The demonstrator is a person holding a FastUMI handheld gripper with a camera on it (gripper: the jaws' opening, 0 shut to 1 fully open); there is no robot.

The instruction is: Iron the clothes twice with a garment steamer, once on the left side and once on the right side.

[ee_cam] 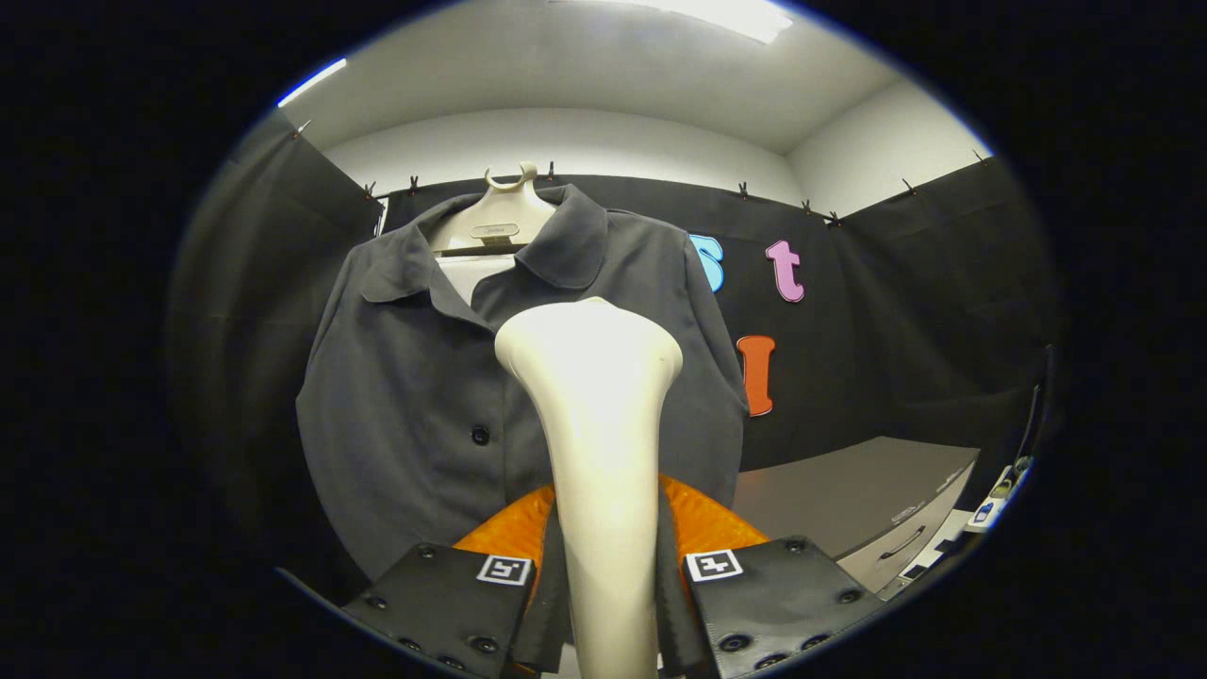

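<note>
The dark grey button-front shirt (415, 396) is hanging on a cream plastic hanger (495, 222) against the booth wall. The gripper (608, 594) is clamping both fingers on the cream-white garment steamer's handle (603, 453), its head sitting before the shirt's right front. A grey cabinet (868, 509) is standing further right.

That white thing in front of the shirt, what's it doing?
It is a garment steamer, gripped by its handle between the two fingers of a hand-held gripper. Its head points at a dark shirt hanging on a hanger, near the button line. Whether it touches the cloth cannot be told.
</note>
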